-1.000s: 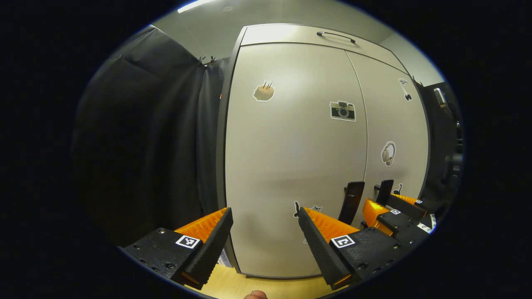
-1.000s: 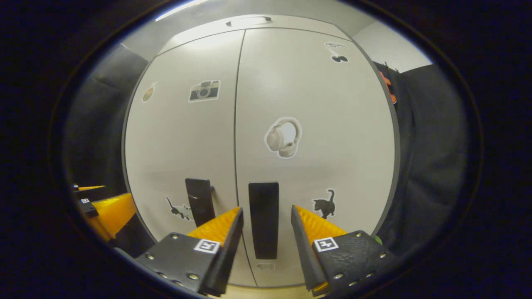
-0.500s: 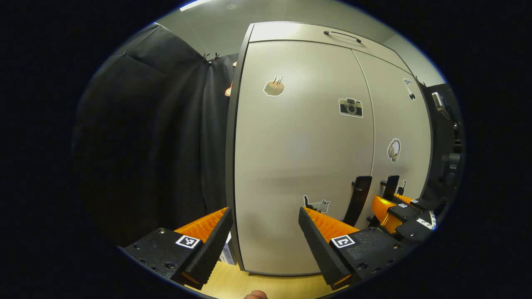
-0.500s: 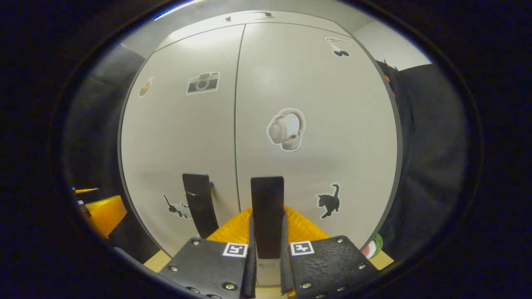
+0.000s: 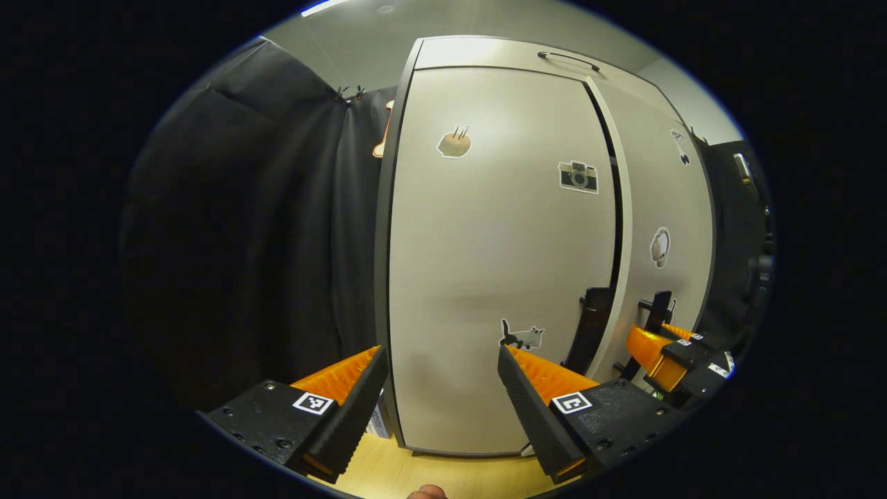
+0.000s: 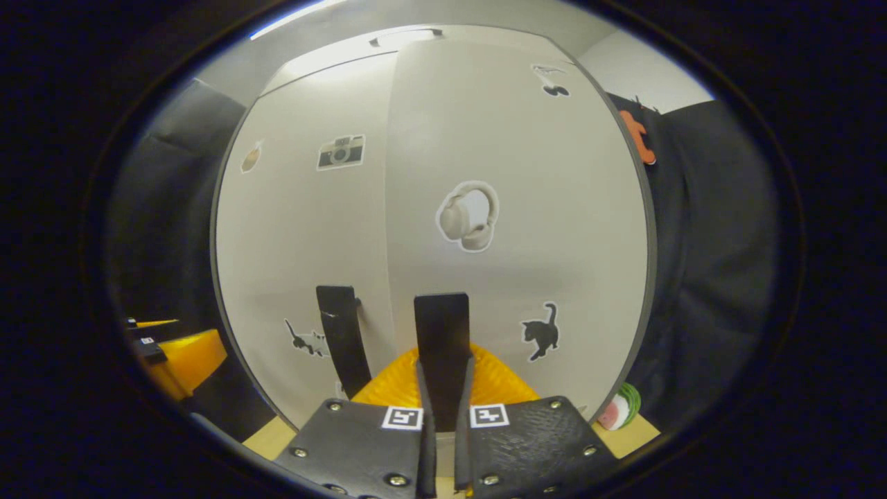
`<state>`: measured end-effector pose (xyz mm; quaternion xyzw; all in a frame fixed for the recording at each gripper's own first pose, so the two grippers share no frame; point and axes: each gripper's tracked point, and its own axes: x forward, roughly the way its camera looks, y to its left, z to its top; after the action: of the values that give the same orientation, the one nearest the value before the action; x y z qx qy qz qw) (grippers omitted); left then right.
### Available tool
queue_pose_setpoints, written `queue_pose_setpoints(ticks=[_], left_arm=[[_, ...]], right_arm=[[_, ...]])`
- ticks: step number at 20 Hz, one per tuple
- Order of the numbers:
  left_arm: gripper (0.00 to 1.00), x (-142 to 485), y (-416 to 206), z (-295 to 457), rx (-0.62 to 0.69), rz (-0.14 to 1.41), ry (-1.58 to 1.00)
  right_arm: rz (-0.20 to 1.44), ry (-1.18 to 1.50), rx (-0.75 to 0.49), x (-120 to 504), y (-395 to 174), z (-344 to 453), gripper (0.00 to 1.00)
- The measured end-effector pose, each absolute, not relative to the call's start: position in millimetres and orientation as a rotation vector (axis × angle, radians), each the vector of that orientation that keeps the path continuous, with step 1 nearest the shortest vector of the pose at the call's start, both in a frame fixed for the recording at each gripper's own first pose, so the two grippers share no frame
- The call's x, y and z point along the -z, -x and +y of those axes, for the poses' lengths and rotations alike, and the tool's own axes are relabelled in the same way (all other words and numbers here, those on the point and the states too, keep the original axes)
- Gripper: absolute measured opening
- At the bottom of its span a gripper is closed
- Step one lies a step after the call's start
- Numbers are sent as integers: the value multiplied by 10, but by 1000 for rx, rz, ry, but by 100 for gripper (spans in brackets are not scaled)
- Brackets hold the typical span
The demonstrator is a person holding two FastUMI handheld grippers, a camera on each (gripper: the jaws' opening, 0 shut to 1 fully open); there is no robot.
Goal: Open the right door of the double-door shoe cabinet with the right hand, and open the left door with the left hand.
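The pale shoe cabinet (image 5: 485,277) stands straight ahead of both grippers. Its right door (image 6: 527,208) is ajar, its black handle (image 6: 441,333) pinched by the right gripper (image 6: 441,409). The left gripper (image 5: 440,388) is spread before the closed left door (image 5: 485,229). Stickers bear no readable writing.

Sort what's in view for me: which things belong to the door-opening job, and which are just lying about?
Belongs to the job:
right door, already ajar
right door handle, clamped in the right gripper
left door, not opened
left door handle
left gripper, open, short of its handle

Just lying about:
watermelon-slice item on the floor
stickers such as the headphones
top drawer handle
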<state>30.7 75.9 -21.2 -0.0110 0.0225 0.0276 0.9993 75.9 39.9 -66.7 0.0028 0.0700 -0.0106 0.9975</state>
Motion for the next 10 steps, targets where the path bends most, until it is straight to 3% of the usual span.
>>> queue_pose_setpoints(ticks=[10], left_arm=[[99, 217, -175, 702, -47, 50, 22]], right_arm=[[139, -14, 10, 637, -478, 297, 10]])
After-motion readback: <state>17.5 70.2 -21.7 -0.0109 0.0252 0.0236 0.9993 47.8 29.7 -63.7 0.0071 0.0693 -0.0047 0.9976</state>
